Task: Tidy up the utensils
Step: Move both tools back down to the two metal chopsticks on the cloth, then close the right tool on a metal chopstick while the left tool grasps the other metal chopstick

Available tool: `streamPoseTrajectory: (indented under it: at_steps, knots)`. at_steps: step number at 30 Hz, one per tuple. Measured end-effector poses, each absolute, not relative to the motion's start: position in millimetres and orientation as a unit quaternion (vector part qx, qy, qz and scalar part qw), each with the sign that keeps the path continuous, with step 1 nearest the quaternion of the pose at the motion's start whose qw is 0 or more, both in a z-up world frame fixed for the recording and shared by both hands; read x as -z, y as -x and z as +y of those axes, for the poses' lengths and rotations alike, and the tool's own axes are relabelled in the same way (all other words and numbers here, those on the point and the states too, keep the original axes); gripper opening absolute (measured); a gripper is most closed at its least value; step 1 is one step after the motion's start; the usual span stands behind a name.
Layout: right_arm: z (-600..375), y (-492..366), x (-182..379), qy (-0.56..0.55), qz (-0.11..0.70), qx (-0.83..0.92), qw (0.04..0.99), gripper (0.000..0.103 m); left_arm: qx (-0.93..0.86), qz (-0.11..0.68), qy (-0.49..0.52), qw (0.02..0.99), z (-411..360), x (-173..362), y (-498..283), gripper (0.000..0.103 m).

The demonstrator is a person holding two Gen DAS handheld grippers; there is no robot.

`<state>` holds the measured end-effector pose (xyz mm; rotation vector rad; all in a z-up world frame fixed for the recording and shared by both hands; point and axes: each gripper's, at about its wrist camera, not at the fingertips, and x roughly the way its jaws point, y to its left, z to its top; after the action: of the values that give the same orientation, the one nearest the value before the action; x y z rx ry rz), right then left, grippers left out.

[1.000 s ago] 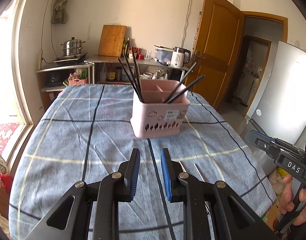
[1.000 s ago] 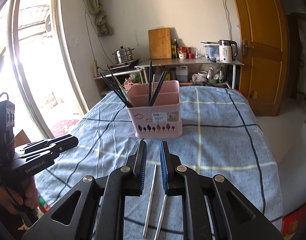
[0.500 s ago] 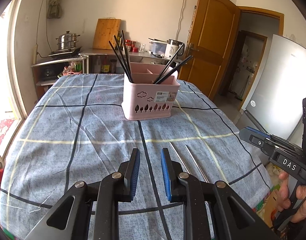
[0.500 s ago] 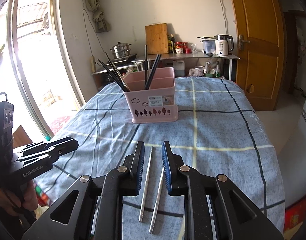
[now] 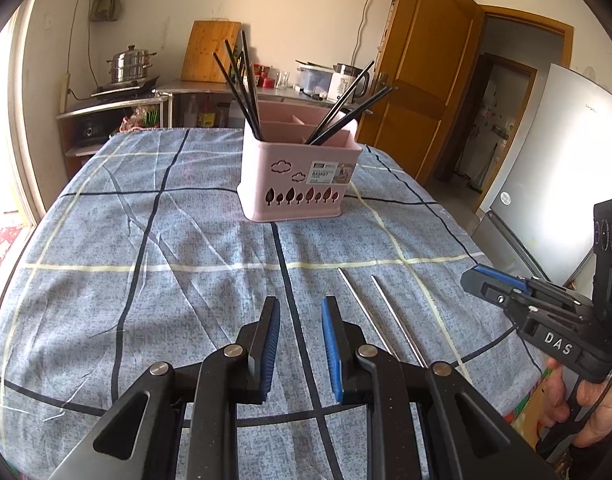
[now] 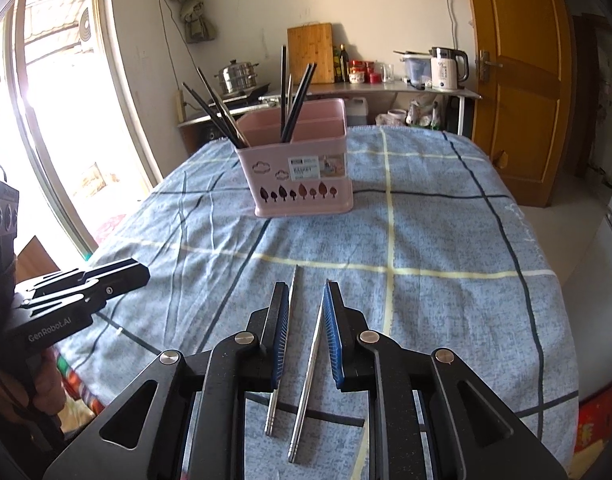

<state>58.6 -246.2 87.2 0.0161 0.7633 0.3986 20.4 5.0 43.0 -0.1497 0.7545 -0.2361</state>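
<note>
Now my right claw (image 6: 304, 308) had dropped lower, spread astride the two steel chopsticks (image 6: 293, 344) at lower centre on the bench (image 6: 446, 240); pink basket (image 6: 301, 172) upper centre. Left claw (image 5: 300, 322) spread, empty. Pickup looked imminent.

Open blue checked tablecloth (image 5: 153, 264) between grippers and pink basket (image 5: 299, 178); black chopsticks (image 5: 241, 88) fanning above its rim, steel chopsticks (image 6: 295, 344) flat near the table's edge
</note>
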Motion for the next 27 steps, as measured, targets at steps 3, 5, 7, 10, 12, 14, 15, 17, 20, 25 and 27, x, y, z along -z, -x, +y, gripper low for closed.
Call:
streamPoseTrajectory:
  at_steps: [3,5,7,10,12,14,15,17,20,25,27]
  knots:
    - [-244,-64,-78,-0.004,0.381,-0.191,0.905,0.019,0.117,0.374,0.073,0.917,4,-38,-27,0.021]
    - [-243,-68,-71,-0.002,0.389,-0.192,0.901,0.019,0.118,0.381,0.072,0.914,2,-33,-33,0.021]
    - [-240,-71,-66,0.000,0.395,-0.193,0.898,0.019,0.120,0.387,0.070,0.912,0,-28,-37,0.021]
    - [-237,-78,-55,0.003,0.407,-0.193,0.893,0.019,0.124,0.397,0.071,0.907,-3,-21,-44,0.021]
    - [-234,-83,-47,0.005,0.417,-0.194,0.888,0.019,0.125,0.402,0.071,0.904,-5,-17,-48,0.021]
    - [-231,-89,-40,0.006,0.425,-0.196,0.884,0.018,0.127,0.407,0.072,0.902,-6,-14,-52,0.021]
    - [-229,-92,-37,0.008,0.430,-0.196,0.882,0.018,0.127,0.409,0.072,0.901,-7,-13,-54,0.021]
    - [-225,-99,-27,0.013,0.443,-0.197,0.875,0.018,0.129,0.413,0.072,0.899,-8,-11,-58,0.021]
    - [-222,-107,-15,0.018,0.458,-0.194,0.867,0.018,0.133,0.420,0.072,0.895,-10,-8,-64,0.021]
    - [-222,-113,-5,0.020,0.466,-0.192,0.864,0.012,0.147,0.434,0.080,0.885,-20,-2,-79,0.021]
    - [-224,-114,-4,0.023,0.466,-0.193,0.863,0.008,0.156,0.441,0.082,0.880,-27,2,-87,0.021]
